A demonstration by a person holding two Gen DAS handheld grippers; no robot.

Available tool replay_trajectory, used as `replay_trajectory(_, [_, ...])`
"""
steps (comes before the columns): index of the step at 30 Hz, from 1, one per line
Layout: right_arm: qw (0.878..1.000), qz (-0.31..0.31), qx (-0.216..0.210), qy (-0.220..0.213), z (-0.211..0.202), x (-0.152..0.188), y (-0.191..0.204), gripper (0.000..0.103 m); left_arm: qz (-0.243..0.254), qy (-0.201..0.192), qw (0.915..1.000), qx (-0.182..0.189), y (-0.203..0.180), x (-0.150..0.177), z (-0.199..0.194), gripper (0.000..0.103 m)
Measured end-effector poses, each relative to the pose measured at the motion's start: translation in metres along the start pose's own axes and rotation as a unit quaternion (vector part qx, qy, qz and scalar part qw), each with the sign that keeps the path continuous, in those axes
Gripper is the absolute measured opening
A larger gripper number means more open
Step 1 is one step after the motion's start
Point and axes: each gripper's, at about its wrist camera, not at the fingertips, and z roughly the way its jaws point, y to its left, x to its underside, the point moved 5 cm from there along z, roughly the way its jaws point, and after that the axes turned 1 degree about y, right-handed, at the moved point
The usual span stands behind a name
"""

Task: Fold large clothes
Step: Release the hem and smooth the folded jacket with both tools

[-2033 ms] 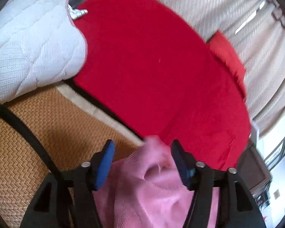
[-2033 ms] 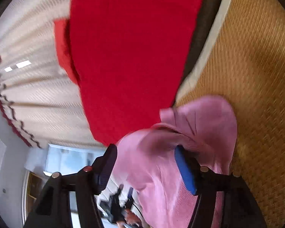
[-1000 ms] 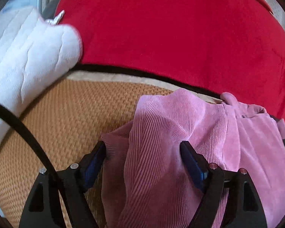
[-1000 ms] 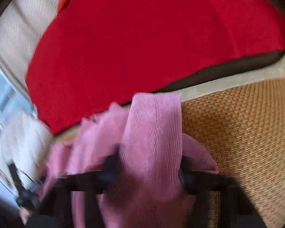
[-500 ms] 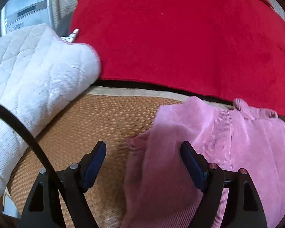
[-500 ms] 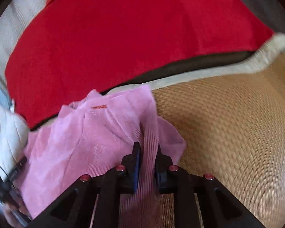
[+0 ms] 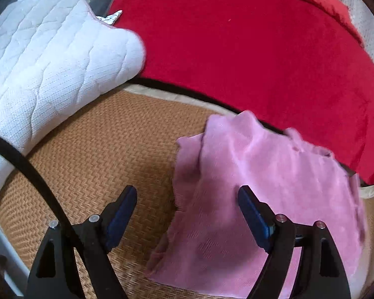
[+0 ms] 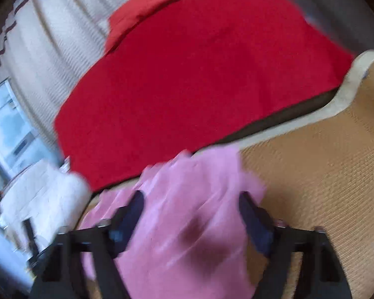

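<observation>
A pink ribbed garment (image 7: 256,189) lies bunched on a woven tan mat (image 7: 94,154), its far edge near the red blanket. My left gripper (image 7: 187,211) is open, its right finger over the garment and its left finger over bare mat. In the blurred right wrist view the same pink garment (image 8: 187,211) lies under my right gripper (image 8: 192,214), which is open with its fingers spread above the cloth. Neither gripper holds anything.
A red blanket (image 7: 249,57) covers the bed behind the mat and shows in the right wrist view (image 8: 192,74). A white quilted pillow (image 7: 45,67) sits at the left. A black cable (image 7: 25,167) crosses the lower left. Striped curtains (image 8: 45,57) hang behind.
My right gripper was shut on the pink garment half a second ago and is now open. The garment has dropped onto the mat. My left gripper has drawn back, still open.
</observation>
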Motion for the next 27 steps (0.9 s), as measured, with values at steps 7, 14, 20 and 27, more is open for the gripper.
replay_trajectory(7, [0.995, -0.012, 0.051, 0.088, 0.053, 0.03, -0.008, 0.049, 0.082, -0.02, 0.9938, -0.072, -0.013, 0.002, 0.014, 0.084])
replay_trajectory(14, [0.993, 0.018, 0.047, 0.11, 0.077, 0.032, -0.025, 0.044, 0.134, -0.026, 0.986, -0.096, -0.019, -0.001, 0.018, 0.086])
replay_trajectory(20, [0.999, 0.003, 0.01, 0.053, 0.058, 0.018, -0.011, 0.045, 0.124, -0.088, 0.9866, -0.059, -0.029, -0.01, -0.013, 0.086])
replay_trajectory(27, [0.993, 0.001, 0.032, 0.116, 0.081, 0.033, -0.015, 0.045, 0.119, -0.028, 0.9922, -0.024, -0.044, -0.005, 0.019, 0.086])
